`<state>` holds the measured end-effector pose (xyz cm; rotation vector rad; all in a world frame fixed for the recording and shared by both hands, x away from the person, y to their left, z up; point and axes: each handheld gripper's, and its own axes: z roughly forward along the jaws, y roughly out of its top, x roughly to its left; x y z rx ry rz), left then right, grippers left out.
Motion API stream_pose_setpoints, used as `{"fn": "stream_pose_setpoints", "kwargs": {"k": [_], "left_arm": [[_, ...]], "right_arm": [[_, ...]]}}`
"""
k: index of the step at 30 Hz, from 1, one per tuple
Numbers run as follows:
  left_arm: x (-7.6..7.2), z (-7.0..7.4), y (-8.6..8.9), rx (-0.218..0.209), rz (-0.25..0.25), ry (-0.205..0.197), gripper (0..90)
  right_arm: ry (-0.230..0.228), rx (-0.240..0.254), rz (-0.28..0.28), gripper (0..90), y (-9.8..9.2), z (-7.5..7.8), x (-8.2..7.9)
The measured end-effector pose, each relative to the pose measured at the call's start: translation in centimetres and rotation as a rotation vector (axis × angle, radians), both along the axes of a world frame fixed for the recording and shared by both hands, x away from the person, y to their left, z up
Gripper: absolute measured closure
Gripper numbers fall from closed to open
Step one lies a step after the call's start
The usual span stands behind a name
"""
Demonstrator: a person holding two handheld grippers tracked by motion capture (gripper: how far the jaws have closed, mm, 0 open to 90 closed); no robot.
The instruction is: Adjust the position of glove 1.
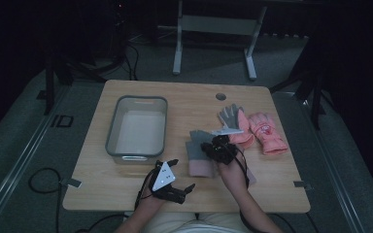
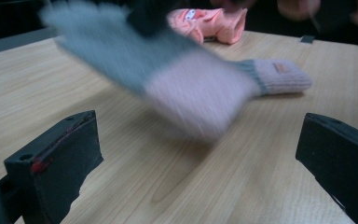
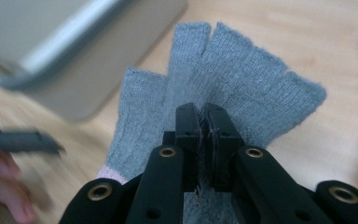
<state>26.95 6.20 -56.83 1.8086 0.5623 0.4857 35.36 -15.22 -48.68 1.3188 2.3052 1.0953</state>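
Grey-pink knit glove (image 1: 197, 151) pinched in right tool (image 3: 204, 122), lifted off surface (image 1: 252, 191), cuff toward person; plastic bin (image 1: 111, 130) lies leftward, just beyond; left tool (image 1: 183, 175) wide, empty, nearer bin

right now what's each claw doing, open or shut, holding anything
Left claw: open, holding nothing, low over the table.
Right claw: shut on the grey glove.
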Motion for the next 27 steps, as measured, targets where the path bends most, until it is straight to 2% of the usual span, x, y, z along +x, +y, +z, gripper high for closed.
{"fn": "stream_pose_setpoints", "kwargs": {"k": [2, 3, 5, 8, 14, 19, 22, 23, 27], "left_arm": [[0.0, 0.0, -0.1, 0.006, -0.004, -0.002, 0.0], [0.0, 0.0, -0.2, 0.009, -0.003, -0.003, 0.0], [-0.1, 0.0, -0.2, 0.011, -0.007, -0.005, 0.0], [0.0, 0.0, -0.2, 0.007, -0.004, 0.0, 0.0], [0.0, 0.0, -0.2, 0.01, -0.003, -0.003, 0.0], [0.0, 0.0, -0.1, 0.008, -0.005, -0.001, 0.0], [0.0, 0.0, -0.1, 0.008, -0.005, 0.0, 0.0], [0.0, 0.0, -0.1, 0.008, -0.005, 0.0, 0.0], [0.0, 0.0, -0.1, 0.007, -0.008, 0.002, 0.0]], "right_arm": [[0.018, -0.009, 0.003, 84.9, 0.1, -0.6, -0.2], [0.043, -0.011, -0.005, 84.9, 0.3, -1.6, -0.5], [0.048, -0.025, -0.004, 84.9, 0.4, -2.1, -0.7], [0.08, -0.019, -0.011, 84.9, 0.8, -3.1, -1.0], [0.099, -0.044, -0.016, 83.6, 1.3, -4.6, -0.8], [0.096, -0.069, 0.022, 74.1, 1.8, -6.1, -0.2], [0.091, -0.066, 0.02, 72.6, 1.7, -6.2, -0.2], [0.091, -0.067, 0.015, 69.4, 1.8, -6.2, -0.2], [0.084, -0.048, 0.014, 64.1, 1.4, -5.4, -0.2]]}}
